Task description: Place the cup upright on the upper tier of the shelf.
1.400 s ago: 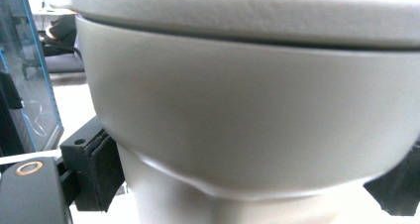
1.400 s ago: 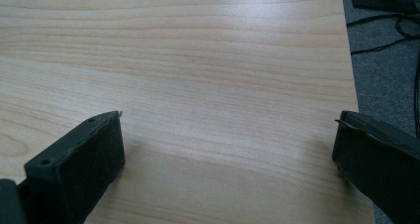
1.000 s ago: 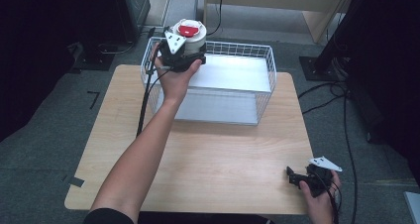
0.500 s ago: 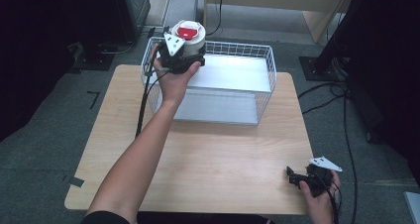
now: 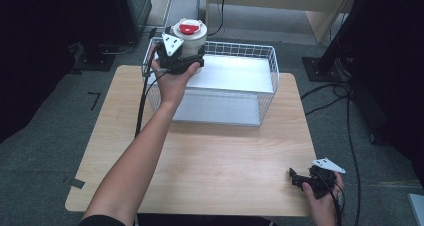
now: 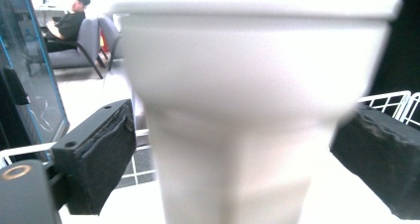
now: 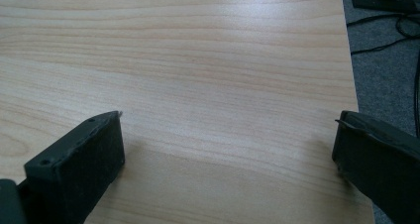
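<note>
Holding a white cup [image 5: 190, 38] with a red patch on its lid, the left gripper [image 5: 176, 60] is up at the far left corner of the wire basket [image 5: 267, 81]. In the left gripper view the cup [image 6: 247, 110] is very close and blurry, and it sits right between the two black jaws. One jaw is on each side of it, but I can see a thin gap beside the left one — so I cannot tell if the cup is squeezed tight or the jaws are just around it. From the high view the cup stands straight up at the basket's corner. I cannot tell if its bottom rests on the white floor of the basket or hangs a little above it.

The right gripper [image 5: 309, 180] is far away from all that, down at the near right corner of the wooden table [image 5: 225, 156]. In the right gripper view its jaws are wide apart, with nothing but bare wood [image 7: 208, 85] between them.

My guess is that the cup belongs in the basket, and that most of the job is done — the cup is already at the basket. What looks left is to set it down for sure, let go, and pull the left hand back.
</note>
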`<control>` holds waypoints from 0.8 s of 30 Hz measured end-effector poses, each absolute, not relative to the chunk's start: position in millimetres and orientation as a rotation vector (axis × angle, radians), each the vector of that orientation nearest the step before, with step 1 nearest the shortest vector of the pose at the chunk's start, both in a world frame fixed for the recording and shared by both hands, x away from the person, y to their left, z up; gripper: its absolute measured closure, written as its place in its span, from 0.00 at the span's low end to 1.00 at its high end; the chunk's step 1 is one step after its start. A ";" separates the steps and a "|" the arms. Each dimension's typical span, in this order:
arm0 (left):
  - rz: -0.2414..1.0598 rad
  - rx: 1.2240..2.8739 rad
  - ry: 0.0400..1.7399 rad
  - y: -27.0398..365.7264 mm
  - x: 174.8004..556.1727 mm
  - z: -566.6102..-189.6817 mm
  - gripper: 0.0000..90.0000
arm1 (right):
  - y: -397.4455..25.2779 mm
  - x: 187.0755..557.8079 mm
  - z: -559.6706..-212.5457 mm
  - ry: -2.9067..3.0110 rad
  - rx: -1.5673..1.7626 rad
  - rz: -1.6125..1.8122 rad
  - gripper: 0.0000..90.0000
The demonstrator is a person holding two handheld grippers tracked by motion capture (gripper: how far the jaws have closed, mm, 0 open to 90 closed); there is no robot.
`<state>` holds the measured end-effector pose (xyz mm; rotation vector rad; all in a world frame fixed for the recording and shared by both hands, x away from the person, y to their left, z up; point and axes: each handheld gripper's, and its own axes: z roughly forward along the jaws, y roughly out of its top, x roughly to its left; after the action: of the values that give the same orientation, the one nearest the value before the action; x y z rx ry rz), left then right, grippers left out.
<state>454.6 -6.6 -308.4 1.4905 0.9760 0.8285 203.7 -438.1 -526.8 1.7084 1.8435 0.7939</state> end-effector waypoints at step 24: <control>0.844 1.500 0.947 -5.6 450.1 -306.4 0.14 | -438.0 203.7 -526.8 1.843 1.709 0.795 0.00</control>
<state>450.1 -5.6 -306.4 1.4996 0.9473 0.8439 203.7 -438.0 -526.8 1.7093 1.8427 0.7947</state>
